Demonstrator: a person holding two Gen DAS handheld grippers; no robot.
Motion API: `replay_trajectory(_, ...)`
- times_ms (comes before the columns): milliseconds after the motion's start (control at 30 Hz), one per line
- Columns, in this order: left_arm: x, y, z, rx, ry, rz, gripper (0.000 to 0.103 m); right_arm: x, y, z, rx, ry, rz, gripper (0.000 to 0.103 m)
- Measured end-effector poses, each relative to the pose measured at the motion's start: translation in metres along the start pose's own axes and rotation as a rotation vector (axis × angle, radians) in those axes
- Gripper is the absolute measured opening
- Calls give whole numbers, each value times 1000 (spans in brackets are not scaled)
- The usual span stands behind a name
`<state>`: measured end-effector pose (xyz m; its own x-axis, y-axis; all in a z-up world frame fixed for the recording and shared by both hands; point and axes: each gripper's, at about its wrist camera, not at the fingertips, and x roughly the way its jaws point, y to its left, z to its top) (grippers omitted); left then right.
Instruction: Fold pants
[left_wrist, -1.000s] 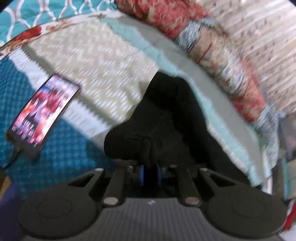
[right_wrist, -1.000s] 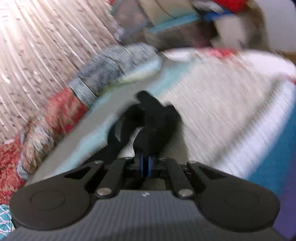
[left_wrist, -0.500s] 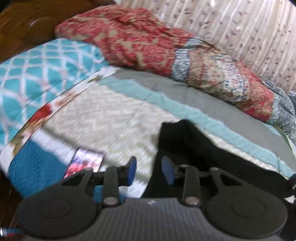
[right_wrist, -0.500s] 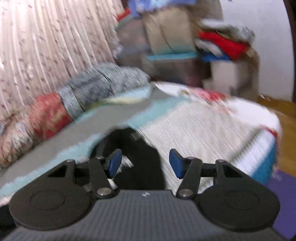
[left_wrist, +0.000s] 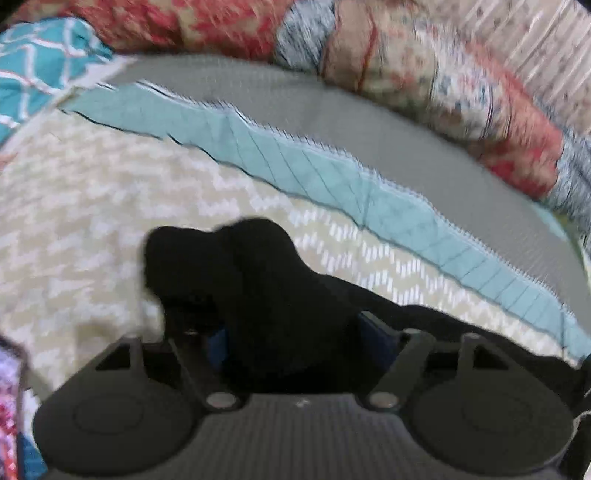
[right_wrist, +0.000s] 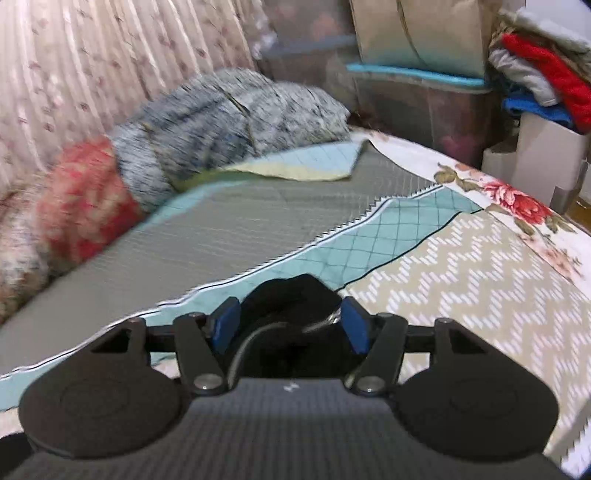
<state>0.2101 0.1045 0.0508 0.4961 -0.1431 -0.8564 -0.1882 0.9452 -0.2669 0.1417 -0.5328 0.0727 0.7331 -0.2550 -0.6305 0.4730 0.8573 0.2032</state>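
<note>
The black pants (left_wrist: 266, 295) lie bunched on the bed (left_wrist: 92, 206), on the beige zigzag part of the quilt, just below the quilt's light blue band (left_wrist: 369, 195). In the left wrist view a lumpy end of the pants rises just in front of the left gripper (left_wrist: 295, 339), and the rest of the cloth trails away to the right along the blue band. The left gripper's fingers (left_wrist: 373, 332) have just been opening and stand partly apart; the dark cloth sits between them, hiding most of the blue pads, and the blur leaves it unclear whether either pad touches it.

In the right wrist view the right gripper (right_wrist: 291, 323) points at another bunched part of the pants (right_wrist: 291, 295), which lies where the blue band meets the zigzag part. Its fingers (right_wrist: 225, 321) have also just been opening and now stand wide, a blue pad on each side of the cloth with a gap showing, so the pants lie loose between them.

Beyond the blue band, a rolled red and grey blanket (right_wrist: 147, 162) lies along the far side of the bed against a pale curtain (right_wrist: 110, 55). A phone (left_wrist: 9, 398) shows at the left edge of the left wrist view, near the zigzag part.
</note>
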Motion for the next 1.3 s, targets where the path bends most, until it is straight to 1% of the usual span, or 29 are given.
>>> replay_trajectory(33, 8, -3, 1, 11, 15, 10, 39, 15, 0, 3, 2, 27, -14, 66)
replay_trajectory(100, 18, -5, 2, 30, 24, 36, 23, 40, 0, 0, 18, 73, -47, 66)
replay_trajectory(167, 16, -3, 3, 18, 10, 19, 16, 55, 8, -8, 6, 107, -56, 66)
replay_trajectory(200, 12, 0, 4, 13, -1, 4, 13, 66, 11, -10, -8, 142, -55, 64)
replay_trajectory(233, 5, 2, 5, 11, -17, -10, 12, 81, 13, -14, -22, 194, -48, 55)
replay_trajectory(267, -4, 6, 10, 4, -37, -25, 11, 90, 16, -18, -42, 236, -43, 24)
replay_trajectory(300, -13, 10, 12, -14, -58, -41, 11, 93, 21, -22, -78, 244, -58, 21)
replay_trajectory(333, -25, 16, 14, -46, -81, -69, 10, 86, 27, -23, -108, 213, -79, 19)
replay_trajectory(400, -49, 32, 19, -129, -125, -154, 10, 64, 33, -19, -122, 105, -74, 17)
replay_trajectory(467, -70, 50, 25, -212, -180, -248, 8, 30, 28, -6, -66, -44, -35, 17)
replay_trajectory(500, -77, 56, 27, -246, -208, -275, 8, 15, 26, 1, -38, -111, -12, 17)
replay_trajectory(533, -81, 62, 30, -281, -232, -294, 8, 2, 26, 8, -19, -169, 8, 17)
replay_trajectory(600, -77, 70, 40, -337, -261, -310, 8, -8, 33, 27, -17, -240, 17, 17)
replay_trajectory(667, -60, 70, 53, -402, -277, -308, 9, 1, 51, 44, -35, -254, 4, 18)
replay_trajectory(700, -47, 66, 60, -423, -285, -284, 11, 11, 59, 49, -41, -241, -2, 26)
replay_trajectory(733, -31, 61, 67, -435, -281, -241, 17, 29, 68, 55, -47, -206, -13, 33)
replay_trajectory(767, -13, 56, 73, -446, -263, -187, 20, 51, 76, 59, -66, -149, -28, 50)
replay_trajectory(800, 3, 53, 74, -460, -230, -134, 25, 68, 82, 61, -99, -100, -55, 53)
replay_trajectory(833, 17, 51, 74, -475, -179, -92, 25, 80, 85, 60, -121, -77, -111, 53)
replay_trajectory(867, 22, 51, 70, -485, -155, -93, 25, 84, 83, 57, -119, -72, -152, 53)
replay_trajectory(900, 23, 52, 65, -480, -153, -123, 25, 83, 76, 55, -98, -74, -132, 53)
replay_trajectory(933, 19, 52, 59, -451, -166, -148, 30, 79, 63, 51, -60, -78, -76, 53)
replay_trajectory(967, 12, 51, 54, -406, -179, -143, 33, 76, 51, 48, -36, -75, -44, 53)
replay_trajectory(1033, -1, 54, 43, -340, -194, -117, 42, 72, 27, 39, -13, -60, -50, 53)
replay_trajectory(1067, -8, 56, 37, -320, -195, -113, 43, 71, 14, 36, 7, -51, -56, 53)
replay_trajectory(1167, -27, 62, 19, -273, -175, -145, 49, 71, -15, 20, 125, -8, -22, 54)
replay_trajectory(1233, -41, 64, 6, -254, -172, -136, 64, 79, -23, 10, 191, 42, -4, 57)
replay_trajectory(1267, -44, 65, 1, -248, -174, -129, 66, 83, -23, 4, 213, 59, -1, 58)
replay_trajectory(1300, -51, 67, -5, -236, -179, -127, 71, 87, -21, -1, 228, 74, 4, 58)
